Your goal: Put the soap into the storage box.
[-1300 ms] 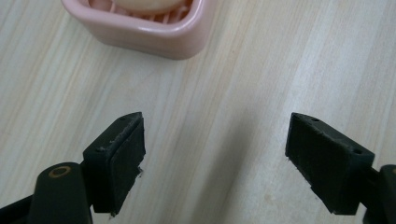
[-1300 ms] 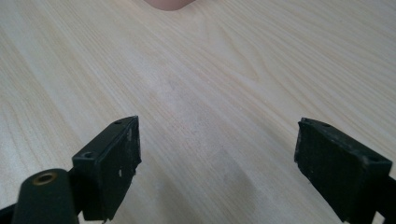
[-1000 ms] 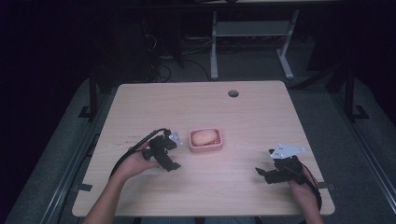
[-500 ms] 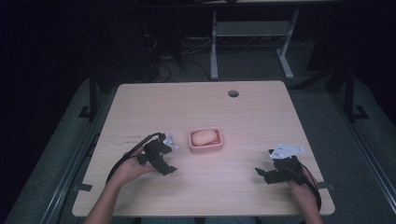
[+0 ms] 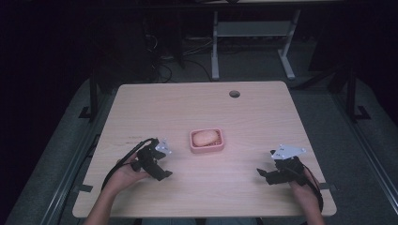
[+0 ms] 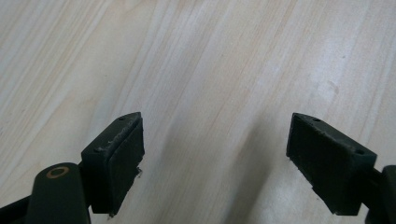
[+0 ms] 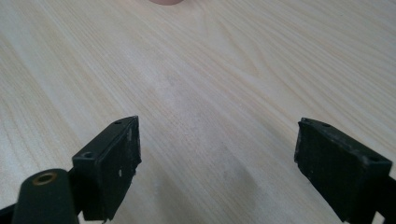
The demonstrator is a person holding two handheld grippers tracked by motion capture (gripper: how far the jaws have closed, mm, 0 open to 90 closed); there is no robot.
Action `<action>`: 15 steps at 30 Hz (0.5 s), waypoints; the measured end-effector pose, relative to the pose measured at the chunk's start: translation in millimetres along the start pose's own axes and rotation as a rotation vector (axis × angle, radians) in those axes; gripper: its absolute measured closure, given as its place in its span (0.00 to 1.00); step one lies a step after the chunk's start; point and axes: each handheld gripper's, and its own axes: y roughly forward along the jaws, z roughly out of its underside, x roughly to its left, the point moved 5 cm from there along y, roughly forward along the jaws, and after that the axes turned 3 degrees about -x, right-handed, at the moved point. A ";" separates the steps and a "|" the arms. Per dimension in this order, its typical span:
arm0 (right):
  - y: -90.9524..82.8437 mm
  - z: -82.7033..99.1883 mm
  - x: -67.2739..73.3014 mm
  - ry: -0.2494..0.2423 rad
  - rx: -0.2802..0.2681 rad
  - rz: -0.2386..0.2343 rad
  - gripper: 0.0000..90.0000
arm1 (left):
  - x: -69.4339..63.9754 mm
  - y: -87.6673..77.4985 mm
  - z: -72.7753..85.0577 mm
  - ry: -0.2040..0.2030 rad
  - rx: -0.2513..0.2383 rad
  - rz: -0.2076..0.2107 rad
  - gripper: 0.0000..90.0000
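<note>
Resting near the front edge of the table (image 5: 141,101), both grippers sit low with their jaws spread wide and nothing between them. The left gripper (image 5: 158,168) is by the front left corner, held by a hand (image 5: 123,173). The right gripper (image 5: 268,174) is by the front right corner. Farther in, at the middle of the table, lies a small pink tray (image 5: 207,141) with a pale oval lump (image 5: 205,137) in it, its long side running left to right. A round hole (image 5: 234,93) sits near the far edge. The left gripper has slid a bit toward the front edge since before; the right one has stayed put.
</note>
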 end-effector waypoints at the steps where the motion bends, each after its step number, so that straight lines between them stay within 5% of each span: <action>1: -0.2 0.0 -0.1 -0.001 0.000 0.001 0.16 | -0.4 -2.0 1.9 0.001 -0.009 -0.010 0.21; 15: -0.8 0.6 -1.2 0.000 -0.001 0.004 0.15 | -2.2 -13.8 19.6 -0.025 -0.030 -0.023 0.21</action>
